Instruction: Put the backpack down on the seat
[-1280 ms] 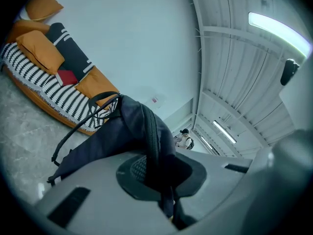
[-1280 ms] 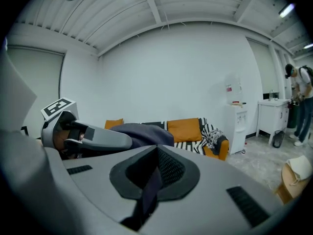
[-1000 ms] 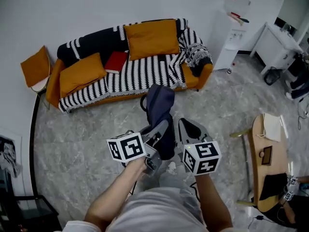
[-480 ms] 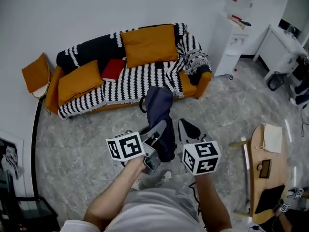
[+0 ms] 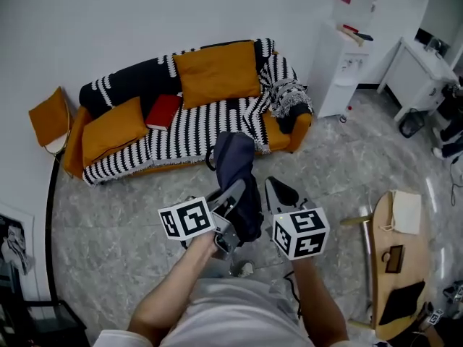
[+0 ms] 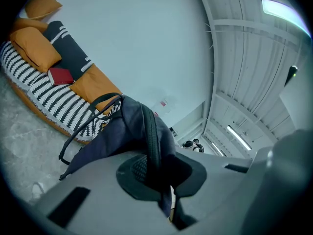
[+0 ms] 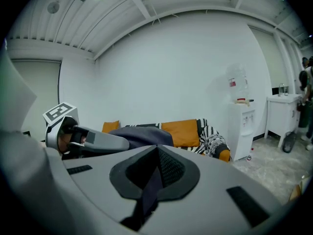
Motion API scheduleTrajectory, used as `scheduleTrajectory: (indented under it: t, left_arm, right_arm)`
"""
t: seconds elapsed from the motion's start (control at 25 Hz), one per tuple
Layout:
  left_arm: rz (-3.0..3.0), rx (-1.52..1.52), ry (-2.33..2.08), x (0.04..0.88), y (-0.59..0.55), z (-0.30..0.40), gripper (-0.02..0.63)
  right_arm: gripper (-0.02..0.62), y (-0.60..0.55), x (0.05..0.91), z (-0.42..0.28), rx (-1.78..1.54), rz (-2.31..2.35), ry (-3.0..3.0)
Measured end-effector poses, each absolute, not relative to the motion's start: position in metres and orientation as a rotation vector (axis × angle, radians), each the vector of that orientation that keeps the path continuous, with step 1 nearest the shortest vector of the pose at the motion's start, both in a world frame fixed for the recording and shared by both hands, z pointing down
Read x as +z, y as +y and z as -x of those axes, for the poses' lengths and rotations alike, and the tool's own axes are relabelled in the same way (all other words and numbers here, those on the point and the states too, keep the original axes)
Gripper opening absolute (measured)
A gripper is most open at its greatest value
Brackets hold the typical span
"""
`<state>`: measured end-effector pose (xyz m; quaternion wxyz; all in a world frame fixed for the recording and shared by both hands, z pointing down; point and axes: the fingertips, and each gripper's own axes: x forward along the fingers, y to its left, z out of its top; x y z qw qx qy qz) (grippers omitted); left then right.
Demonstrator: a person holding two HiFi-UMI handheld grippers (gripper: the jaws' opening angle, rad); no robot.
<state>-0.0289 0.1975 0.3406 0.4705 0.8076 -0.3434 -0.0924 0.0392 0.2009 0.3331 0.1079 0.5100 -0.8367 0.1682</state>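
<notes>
Left tongs (image 5: 236, 191) and right tongs (image 5: 274, 191) both pinch the backpack (image 5: 235, 157), hanging it clear of the floor before the sofa (image 5: 295, 131), ready for the seat.

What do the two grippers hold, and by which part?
The backpack: left gripper on its padded strap, right gripper on a thin dark fabric strip.

Lounge-type room: striped sofa (image 5: 206, 121), water dispenser (image 5: 341, 71), marble floor (image 5: 123, 208).

Orange cushion (image 5: 114, 130), red book (image 5: 163, 111) block sofa (image 5: 284, 134) left, striped middle seat (image 5: 211, 123) free
</notes>
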Motion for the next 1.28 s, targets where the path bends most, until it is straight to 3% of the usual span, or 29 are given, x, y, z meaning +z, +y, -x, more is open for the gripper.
scheduleTrajectory:
  t: [1.28]
  left_arm:
    - [-1.977, -0.14, -0.724, 0.39, -0.112, 0.058, 0.009]
  right_arm:
    - [0.0, -0.103, 0.365, -0.008, 0.549, -1.555, -2.297]
